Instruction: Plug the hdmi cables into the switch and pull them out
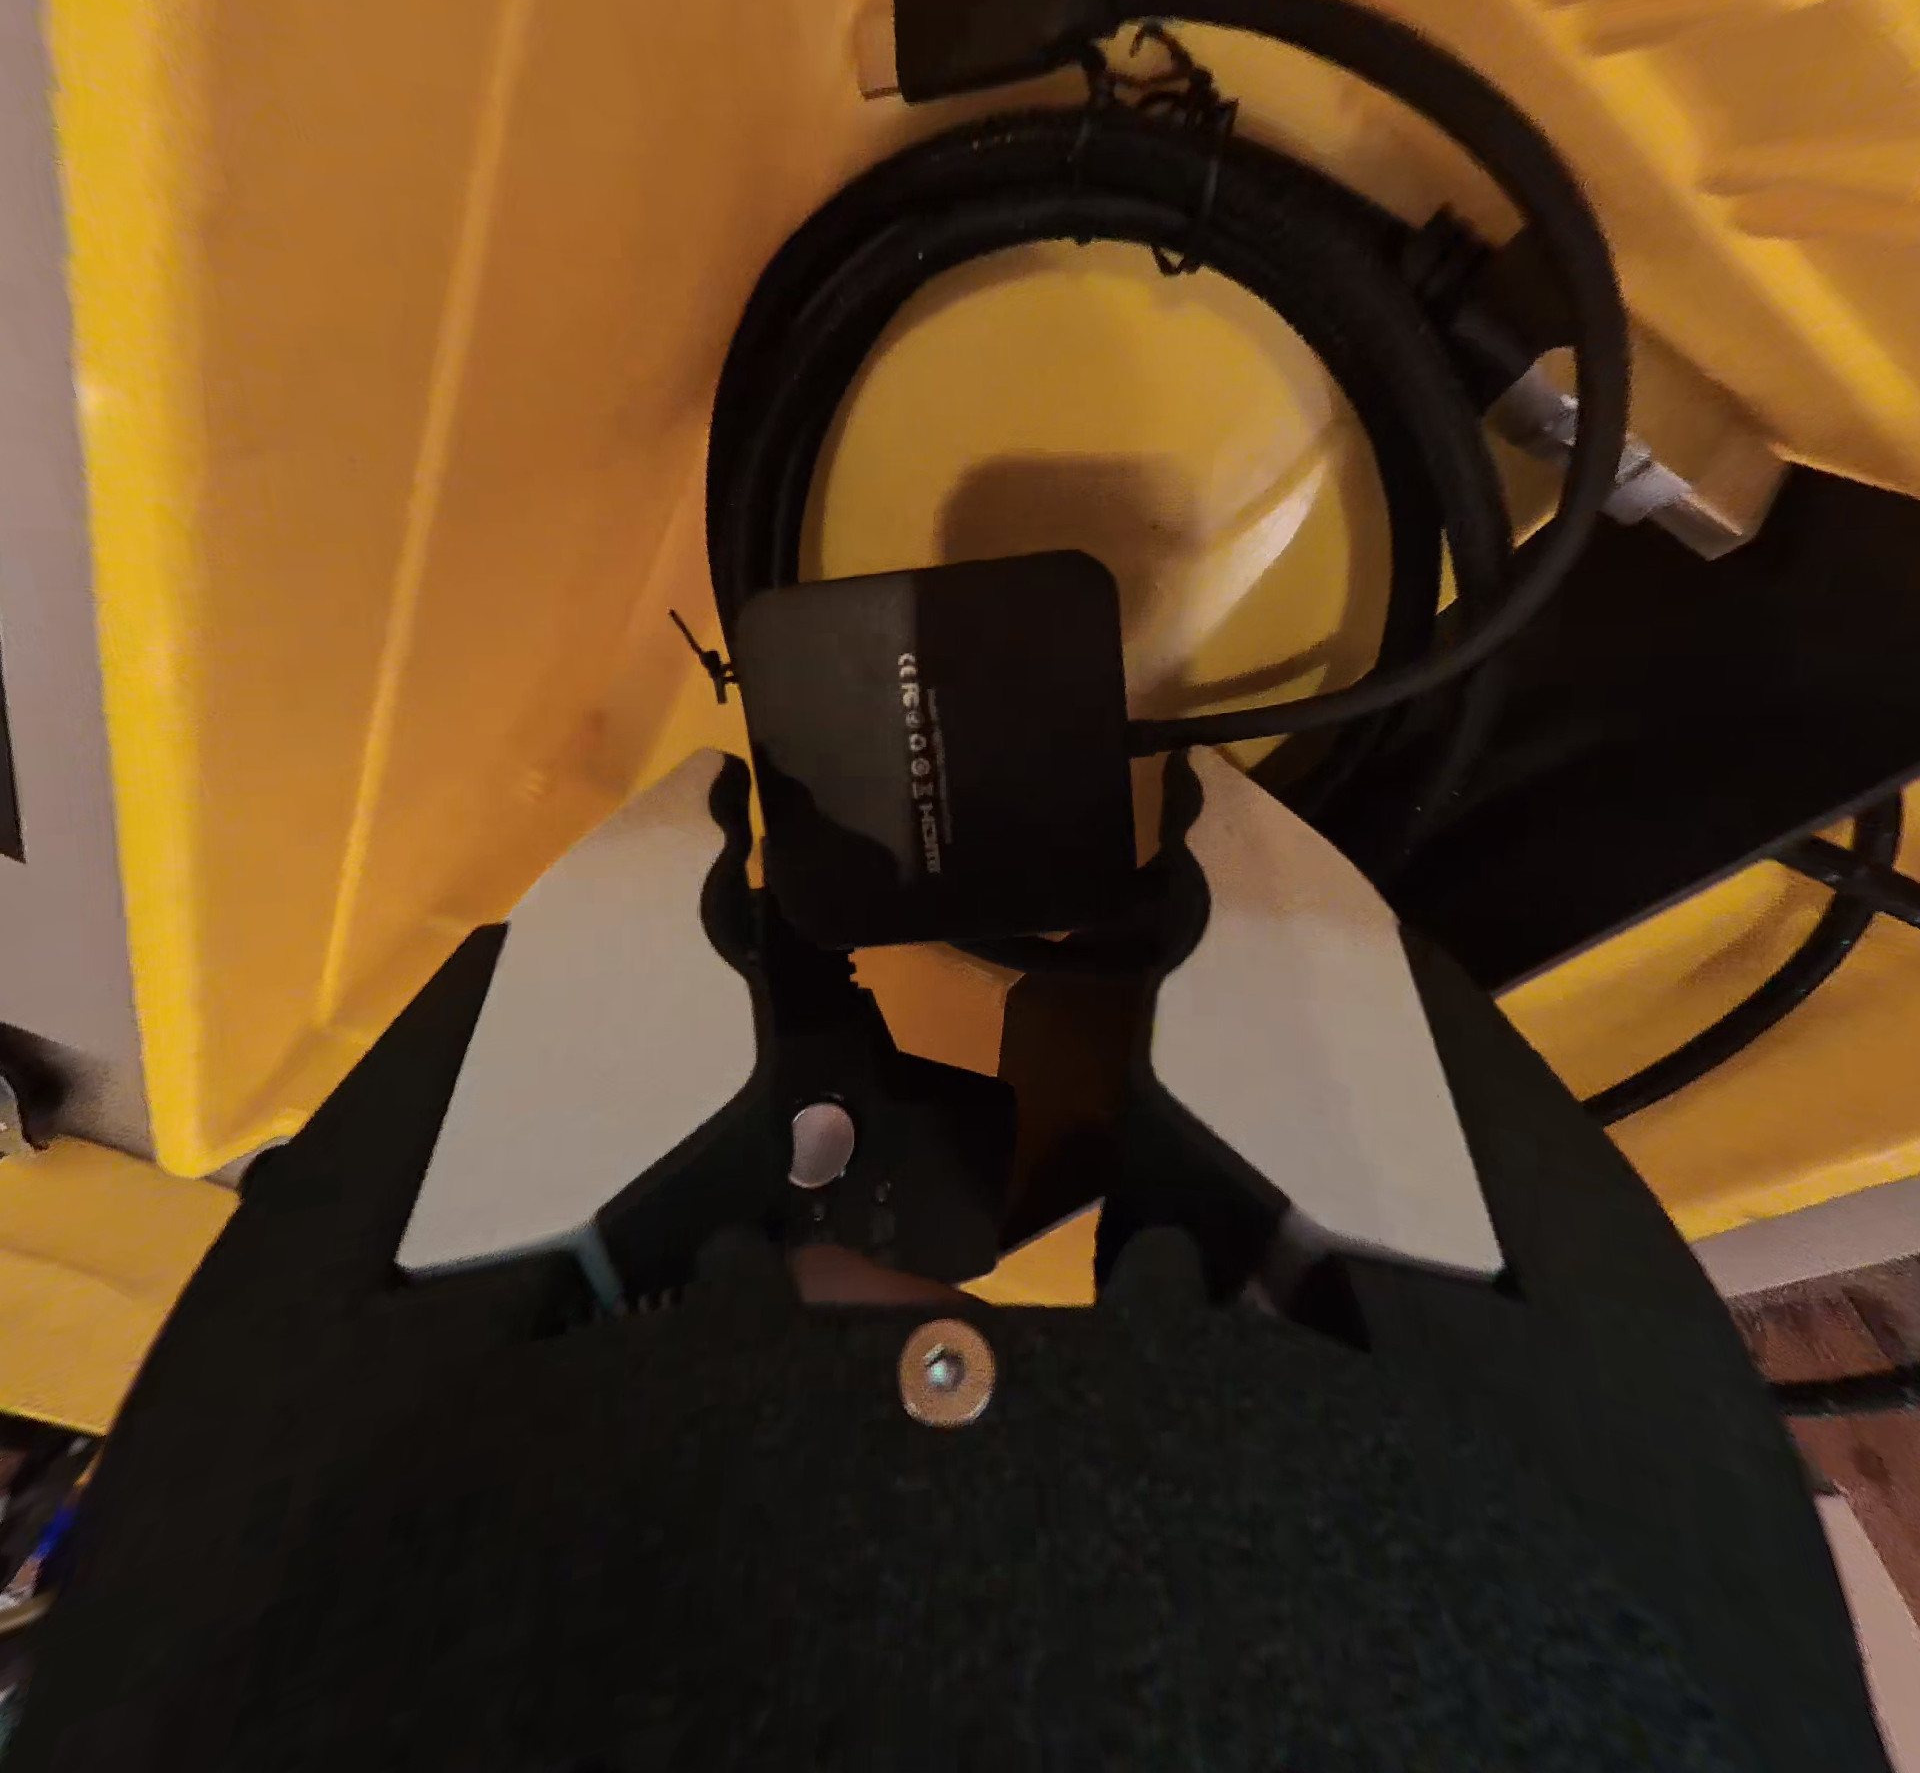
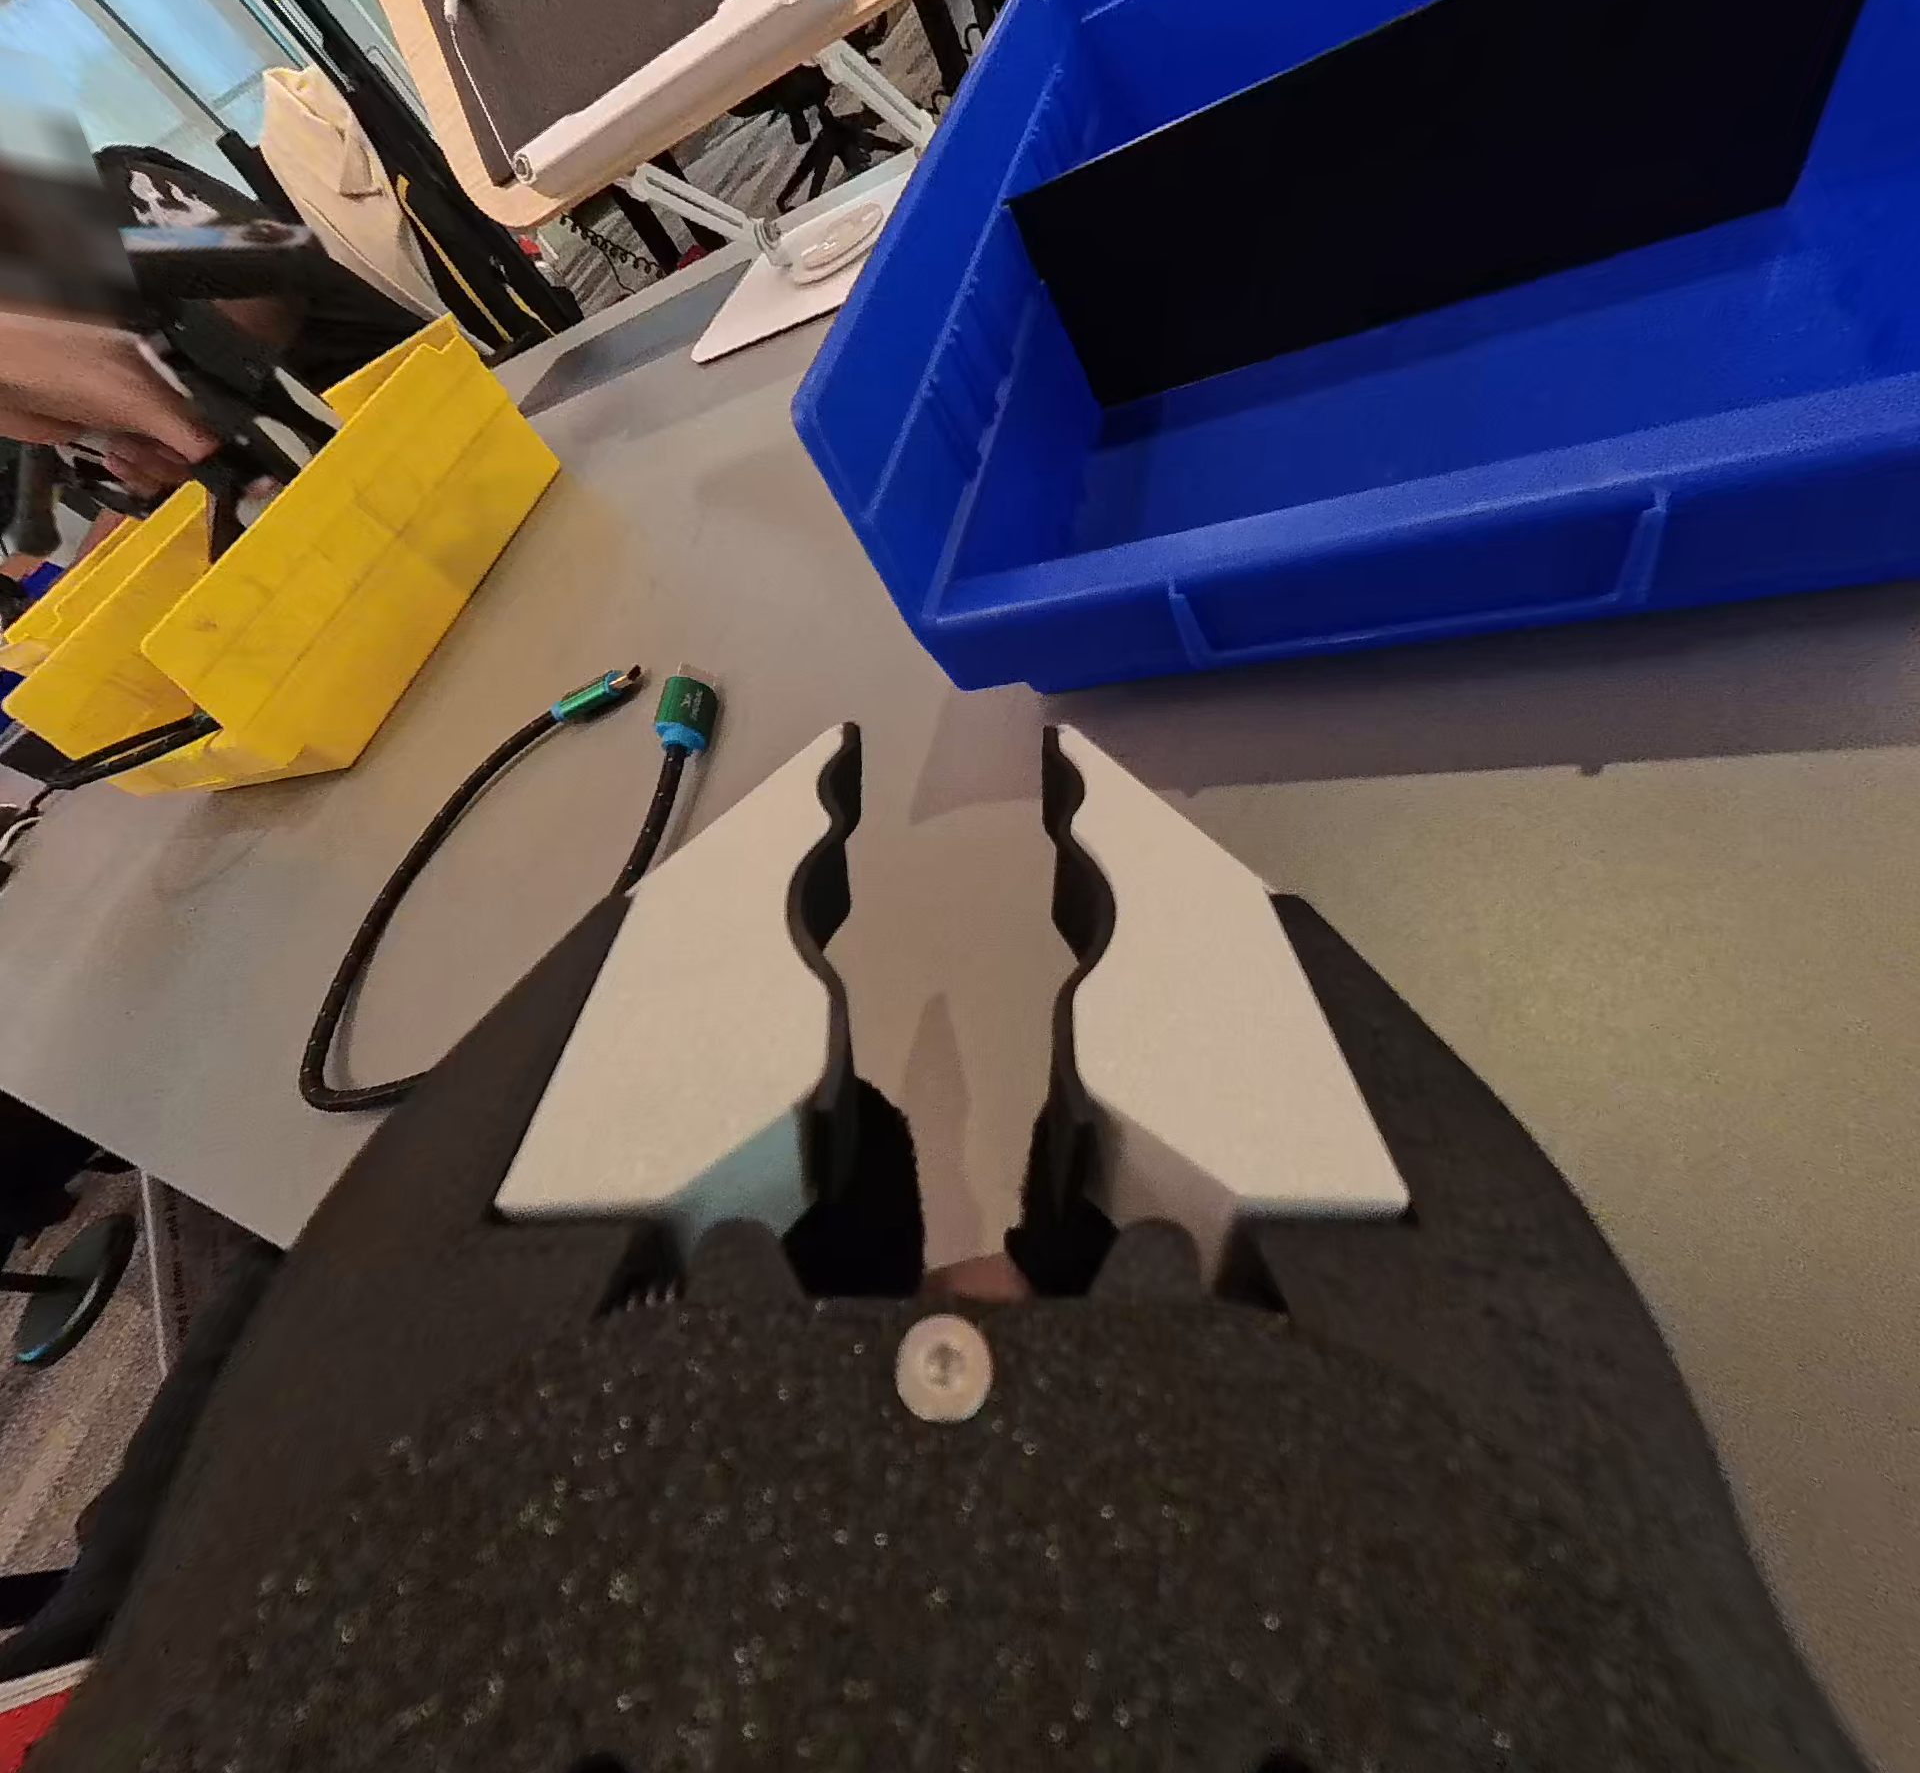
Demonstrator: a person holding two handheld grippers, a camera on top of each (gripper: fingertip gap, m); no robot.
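The grey table (image 2: pixel 727 518) is showing only in the right wrist view, and so is the blue bin (image 2: pixel 1351 435) sitting at about two o'clock with a dark divider standing across it. The yellow bin (image 2: pixel 343 560) is lying at nine o'clock in that view, seen from outside; the left wrist view is looking down into it, its yellow walls (image 1: pixel 416 373) filling the frame.

Only the left wrist view is revealing what the yellow bin is holding: a coiled black cable (image 1: pixel 1039 206), tied with a thin twist, curling around twelve o'clock, its plug (image 1: pixel 977 30) lying at the top. The black switch (image 1: pixel 940 747) is sitting at the centre, its thin lead running off toward three o'clock.

The braided HDMI cable (image 2: pixel 416 902) is appearing only in the right wrist view, looping on the table at nine o'clock, its two green-sleeved plugs (image 2: pixel 686 710) lying side by side, apart from the yellow bin.

The left gripper (image 1: pixel 951 850) is reaching down into the yellow bin, its fingers closing on the near end of the switch. The right gripper (image 2: pixel 951 747) is hovering over the table, tilted forward, its jaws standing moderately apart and gripping nothing. Far off at ten o'clock, a person's hand (image 2: pixel 125 430) is holding the left gripper over the yellow bin.
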